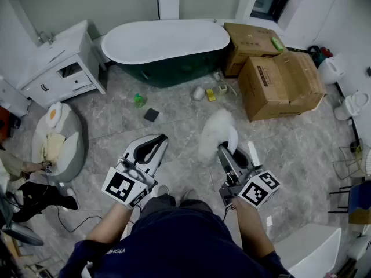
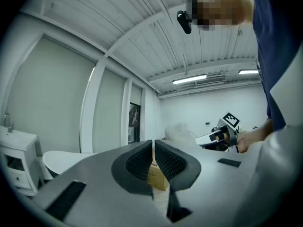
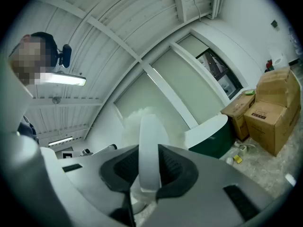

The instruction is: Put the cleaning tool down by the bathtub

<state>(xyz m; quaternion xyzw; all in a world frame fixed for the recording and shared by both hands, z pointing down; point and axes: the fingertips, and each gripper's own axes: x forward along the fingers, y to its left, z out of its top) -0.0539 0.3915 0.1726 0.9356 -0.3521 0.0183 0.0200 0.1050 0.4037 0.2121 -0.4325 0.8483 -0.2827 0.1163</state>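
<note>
Far left: white vanity (image 1: 58, 62), not in play.

Left gripper (image 1: 152, 147): jaws pinched together, nothing between them. It hangs low over the floor (image 1: 116, 120), idle. I'd leave it parked there, clear of the right side's path.

Bathtub (image 1: 168, 42) sits top centre, well apart from both grippers. On the floor in front of it there's a green bottle (image 1: 139, 100) and a dark pad (image 1: 151, 114) on the left, and small clutter (image 1: 208, 92) on the right. Between the two groups is a bare strip just beside the tub wall. That's my drop zone.

Cleaning tool (image 1: 215, 133): in the right gripper (image 1: 227, 153), off the floor, fluffy head (image 3: 137, 122) pointing toward the tub. The jaws are clamped at a narrow gap on its flat white handle (image 3: 149, 145), and the pads bite both faces.

My read is that this is the carry phase. The tool isn't yet near the tub.

Plan:
- Walk it forward and keep the clamp firm. The handle is thin and smooth, so I'd expect it to slide if I ease off.
- Steer between bottle and clutter. The fluffy head is bulky and could knock either one.
- Lower until head and handle rest on the tile next to the tub, and only then let go.
- No dropping from height.

Far right: cardboard boxes (image 1: 278, 80). Stay left of them.
</note>
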